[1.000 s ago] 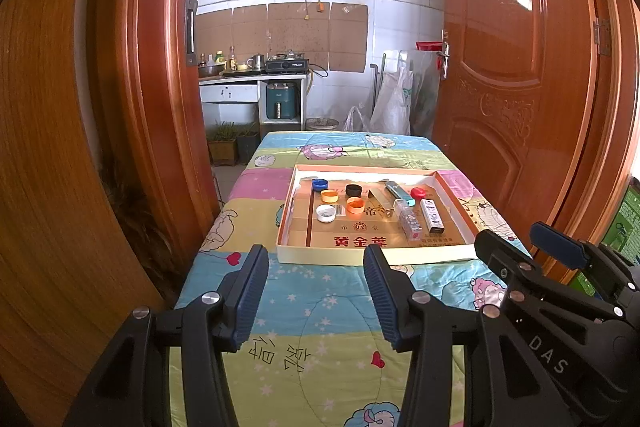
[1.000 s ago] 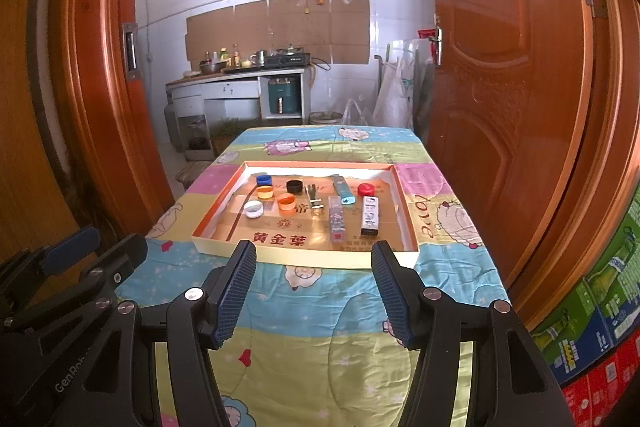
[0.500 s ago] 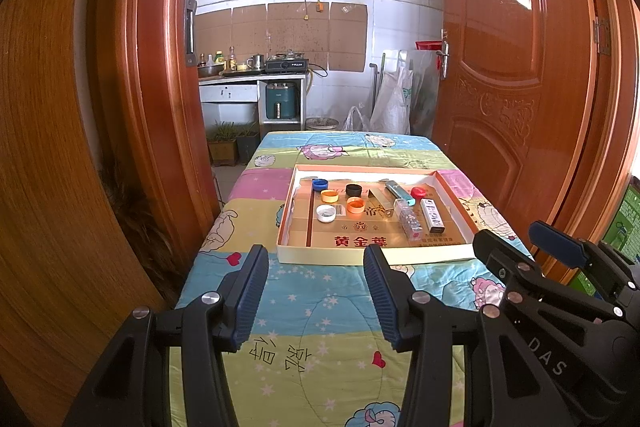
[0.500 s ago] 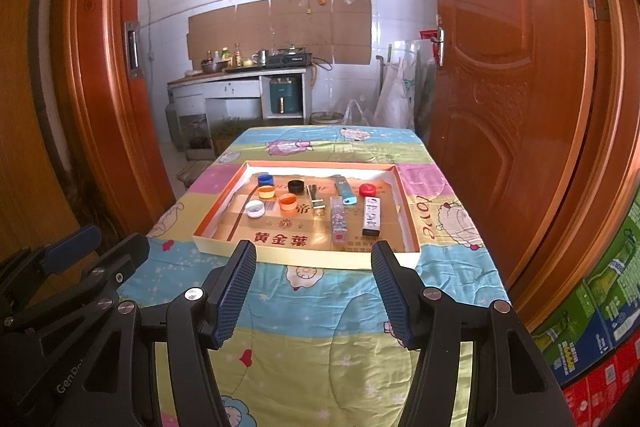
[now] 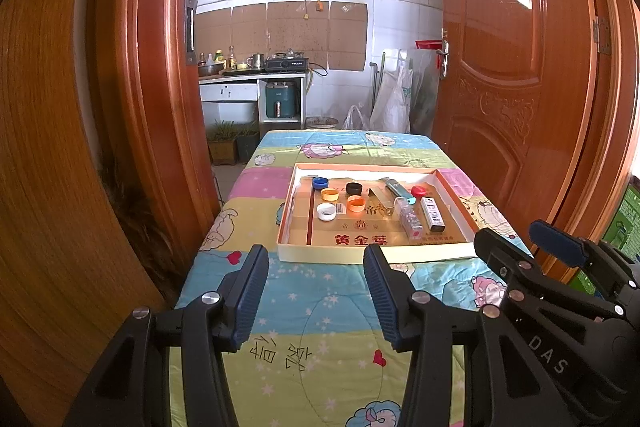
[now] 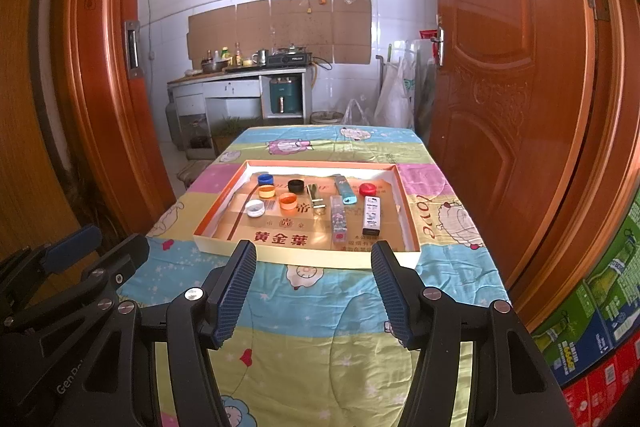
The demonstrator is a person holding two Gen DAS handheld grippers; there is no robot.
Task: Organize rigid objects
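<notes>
A shallow cardboard tray point(image 5: 344, 255) point(image 6: 304, 257) lies on the quilted table. It holds bottle caps at left: blue point(image 6: 265, 179), yellow point(image 6: 267, 191), black point(image 6: 296, 185), orange point(image 6: 288, 201) and white point(image 6: 255, 208). At right lie a teal lighter point(image 6: 344, 189), a red cap point(image 6: 367, 189), a clear lighter point(image 6: 338, 217), a black-and-white lighter point(image 6: 371, 215) and a metal clip point(image 6: 315, 199). My left gripper point(image 5: 316, 291) and right gripper point(image 6: 314, 287) are both open and empty, held side by side above the table's near part, short of the tray.
Orange wooden doors point(image 6: 512, 87) flank the table on both sides. Stacked drink cartons point(image 6: 600, 311) stand at the right. A kitchen counter with a stove point(image 6: 256, 67) is beyond the table's far end.
Both grippers have stayed nearly still, with only a slight shift of view. Nothing in the tray has moved.
</notes>
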